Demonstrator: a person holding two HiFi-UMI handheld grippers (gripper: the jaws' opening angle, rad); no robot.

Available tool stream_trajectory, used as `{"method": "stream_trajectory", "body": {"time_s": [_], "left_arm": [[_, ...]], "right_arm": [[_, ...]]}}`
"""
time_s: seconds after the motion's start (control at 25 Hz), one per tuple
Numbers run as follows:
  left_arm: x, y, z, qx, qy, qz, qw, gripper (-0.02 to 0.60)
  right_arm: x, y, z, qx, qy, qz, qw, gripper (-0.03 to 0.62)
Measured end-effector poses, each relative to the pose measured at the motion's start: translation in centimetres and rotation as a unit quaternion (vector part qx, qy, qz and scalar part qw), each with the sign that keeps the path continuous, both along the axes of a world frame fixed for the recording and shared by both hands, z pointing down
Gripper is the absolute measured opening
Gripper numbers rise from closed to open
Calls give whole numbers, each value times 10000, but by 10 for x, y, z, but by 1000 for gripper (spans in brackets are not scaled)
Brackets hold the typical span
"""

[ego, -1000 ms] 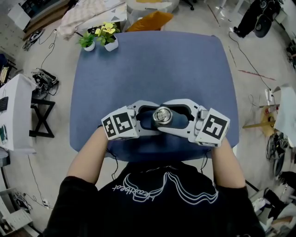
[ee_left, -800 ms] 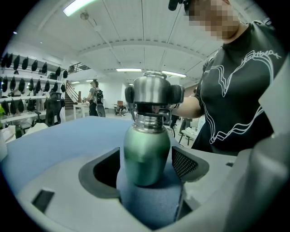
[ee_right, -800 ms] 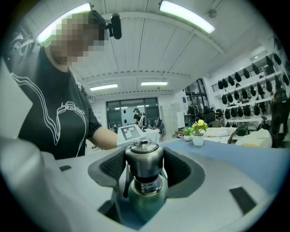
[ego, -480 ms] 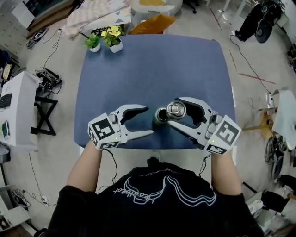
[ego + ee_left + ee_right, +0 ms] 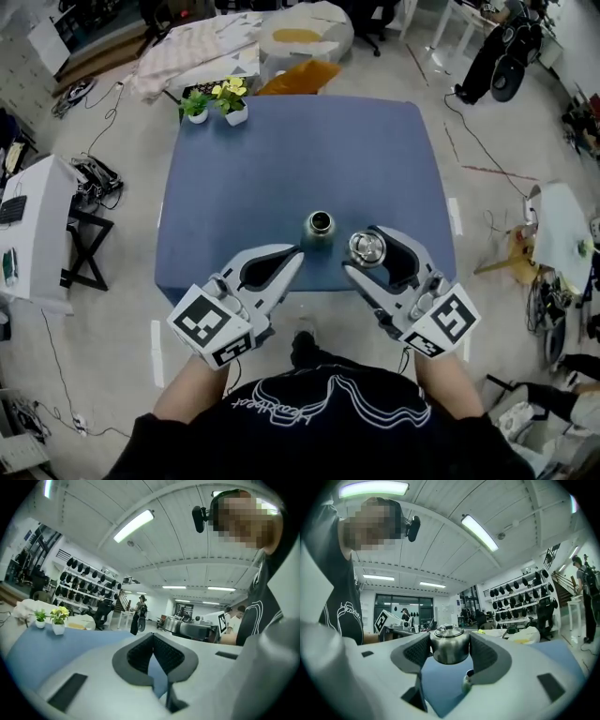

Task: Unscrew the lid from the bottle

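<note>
Right gripper view shows the right gripper (image 5: pixel 449 654) jaws pinching the steel lid (image 5: pixel 449 645). In head view the open bottle (image 5: pixel 320 228) stands on the blue surface (image 5: pixel 281 150) at the lid's ten o'clock. The left gripper (image 5: pixel 153 638) jaws have just closed and are pressed together, with nothing between them.

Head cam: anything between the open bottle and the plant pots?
Nothing: the head view shows only bare blue table between the bottle and the plant pots at the table's far left corner.

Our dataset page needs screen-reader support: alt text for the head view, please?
The right gripper holds the metal lid clear of the open bottle standing on a blue table. The left gripper, jaws just closed on nothing, hovers on the bottle's other side.
</note>
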State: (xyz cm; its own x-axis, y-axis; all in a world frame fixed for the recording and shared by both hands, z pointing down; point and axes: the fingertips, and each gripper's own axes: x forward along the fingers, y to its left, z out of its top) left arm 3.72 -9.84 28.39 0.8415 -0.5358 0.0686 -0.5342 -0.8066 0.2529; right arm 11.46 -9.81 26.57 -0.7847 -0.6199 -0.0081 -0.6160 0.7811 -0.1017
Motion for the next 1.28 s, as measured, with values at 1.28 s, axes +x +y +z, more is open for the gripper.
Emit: {"method": "stream_trajectory", "body": {"time_s": [1.28], "left_arm": [[1, 159, -32, 233, -158, -378, 9989, 5]], "right_arm": [[-2, 144, -14, 54, -155, 300, 9994, 267]]}}
